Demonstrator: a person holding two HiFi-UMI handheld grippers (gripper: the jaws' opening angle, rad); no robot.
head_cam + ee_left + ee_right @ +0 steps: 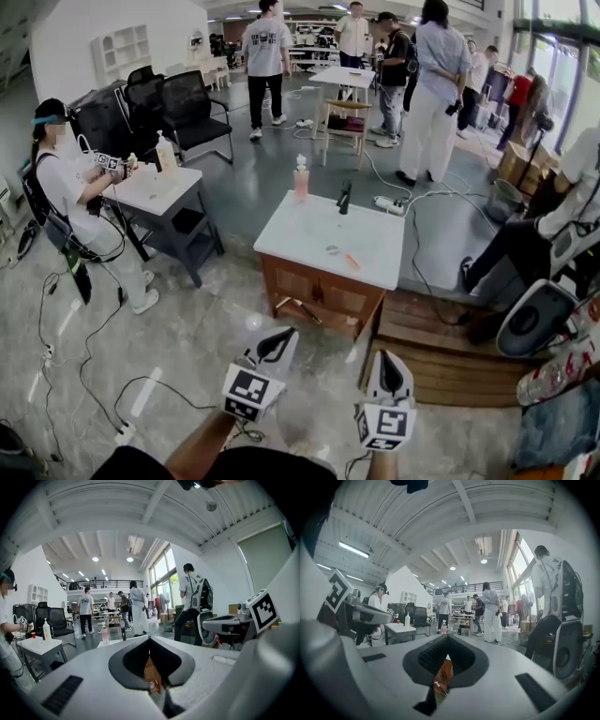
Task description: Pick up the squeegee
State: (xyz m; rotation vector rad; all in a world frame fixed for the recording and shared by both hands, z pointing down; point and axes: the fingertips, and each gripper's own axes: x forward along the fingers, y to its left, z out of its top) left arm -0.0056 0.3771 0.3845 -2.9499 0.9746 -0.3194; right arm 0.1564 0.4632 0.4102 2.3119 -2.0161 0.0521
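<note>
Grey floor (234, 187), cables across it. White-top table (309, 234) at frame centre, wooden base, well apart from both grippers and at 12 o'clock from them. Second table (141, 192) at 9 o'clock of the first, with a person (70, 187) standing at its left end. Wooden platform (431, 361) at 5 o'clock of the white-top table. More people stand at the far end of the room.

Left gripper (279, 339) low in the head view, jaws together at the tips, nothing between them, pointing towards the table. Right gripper (388, 364) at 3 o'clock of the left, jaws also together and empty, aimed the same way.

Pink bottle (301, 178) upright at the table's far left corner. Squeegee (344, 197), dark, sits at the table's far edge at 12 o'clock of the tabletop centre, at 4 o'clock of the bottle and near it, touched by neither gripper. Small orange item (352, 262) lies on the tabletop at 6 o'clock of the squeegee.
</note>
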